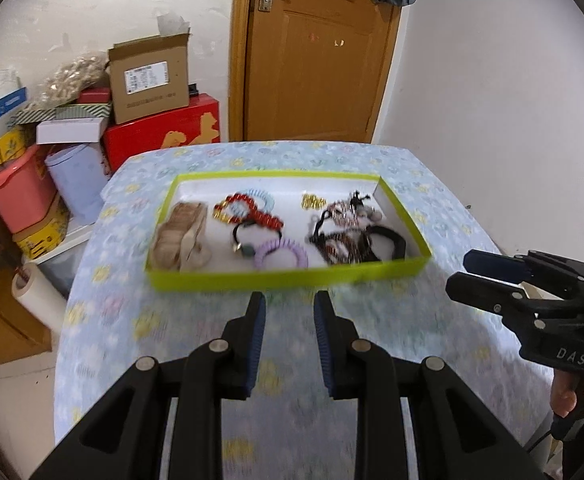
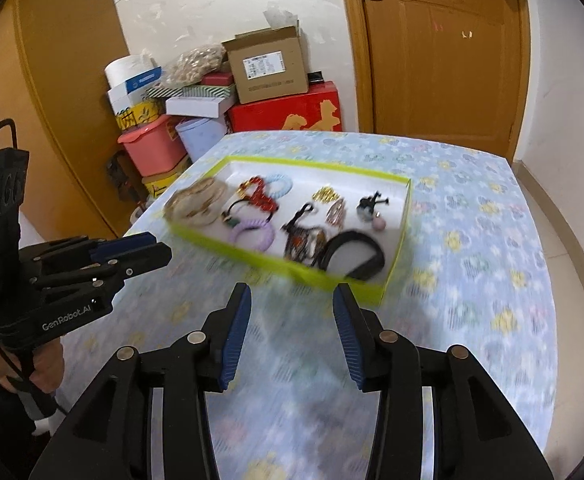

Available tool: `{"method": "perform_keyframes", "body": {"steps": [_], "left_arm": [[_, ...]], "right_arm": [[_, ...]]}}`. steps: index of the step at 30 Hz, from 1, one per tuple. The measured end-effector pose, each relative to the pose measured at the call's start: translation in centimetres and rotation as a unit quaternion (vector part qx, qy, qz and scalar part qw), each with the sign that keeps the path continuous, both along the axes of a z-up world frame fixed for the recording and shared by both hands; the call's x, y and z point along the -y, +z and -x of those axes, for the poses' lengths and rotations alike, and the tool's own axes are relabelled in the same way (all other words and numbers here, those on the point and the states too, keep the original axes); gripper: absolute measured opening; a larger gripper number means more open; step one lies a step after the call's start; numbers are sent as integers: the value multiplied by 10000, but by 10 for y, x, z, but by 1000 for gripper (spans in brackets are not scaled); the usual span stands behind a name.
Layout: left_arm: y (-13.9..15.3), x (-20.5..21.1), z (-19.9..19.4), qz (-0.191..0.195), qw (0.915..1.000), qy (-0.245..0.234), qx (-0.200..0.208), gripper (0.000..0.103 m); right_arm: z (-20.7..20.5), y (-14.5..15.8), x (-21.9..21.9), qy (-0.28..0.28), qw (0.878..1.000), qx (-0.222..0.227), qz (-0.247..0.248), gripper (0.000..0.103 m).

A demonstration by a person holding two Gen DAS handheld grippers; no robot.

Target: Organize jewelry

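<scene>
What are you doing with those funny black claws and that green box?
A person holds a gripper in each hand above a table with a flowery blue cloth. The left gripper and the right gripper are both open and empty, short of the green box. Inside it lie hair ties, a red bead bracelet and a black band. Nothing is picked up yet.
</scene>
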State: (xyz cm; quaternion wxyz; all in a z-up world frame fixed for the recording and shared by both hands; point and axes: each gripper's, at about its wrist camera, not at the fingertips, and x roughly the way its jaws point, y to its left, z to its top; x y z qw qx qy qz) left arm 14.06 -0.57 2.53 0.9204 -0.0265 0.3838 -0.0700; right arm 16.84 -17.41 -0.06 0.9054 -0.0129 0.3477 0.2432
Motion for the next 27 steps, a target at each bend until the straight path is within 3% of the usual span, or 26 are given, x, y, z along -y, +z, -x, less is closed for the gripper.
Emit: {"method": "perform_keyframes", "body": {"steps": [13, 27], "left_arm": [[-3, -7, 57, -66, 9995, 304, 59, 26], [-20, -2, 70, 23, 9993, 332, -139, 26]], "right_arm": [[59, -7, 1, -49, 9998, 89, 172, 44], [72, -20, 4, -140, 9996, -38, 240, 44]]}}
